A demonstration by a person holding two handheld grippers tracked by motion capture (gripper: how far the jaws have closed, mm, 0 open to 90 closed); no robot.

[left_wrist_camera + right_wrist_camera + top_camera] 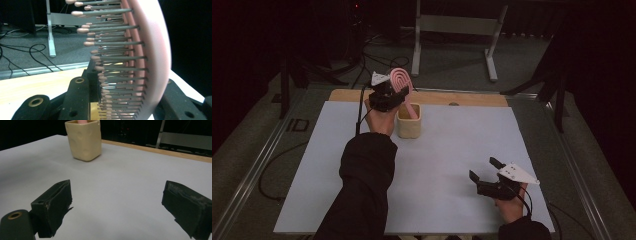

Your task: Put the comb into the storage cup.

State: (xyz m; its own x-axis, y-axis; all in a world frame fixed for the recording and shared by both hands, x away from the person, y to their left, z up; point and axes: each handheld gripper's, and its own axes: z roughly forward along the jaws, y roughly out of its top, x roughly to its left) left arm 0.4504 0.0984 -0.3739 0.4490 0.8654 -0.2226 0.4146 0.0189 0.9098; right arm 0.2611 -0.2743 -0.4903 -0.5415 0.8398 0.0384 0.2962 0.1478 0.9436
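Note:
A pink hairbrush (pixel 401 80) stands tilted, its handle down inside a cream square cup (pixel 409 127) at the back middle of the white mat. My left gripper (pixel 394 92) is shut on the brush's head, just above and left of the cup. In the left gripper view the bristled pink hairbrush (pixel 150 55) sits between the black jaws of the left gripper (pixel 125 100). My right gripper (pixel 483 168) rests open near the front right of the mat, with nothing between its jaws. In its own view the right gripper (pixel 117 205) faces the cup (pixel 85 142) farther off, and a pink tip (pixel 81 121) shows at the cup's rim.
The white mat (pixel 452 150) covers a wooden table whose bare strip (pixel 462 98) shows at the back. A grey metal stand (pixel 452 30) and cables (pixel 372 60) lie on the floor beyond the table. A dark sleeve (pixel 362 190) crosses the mat's left front.

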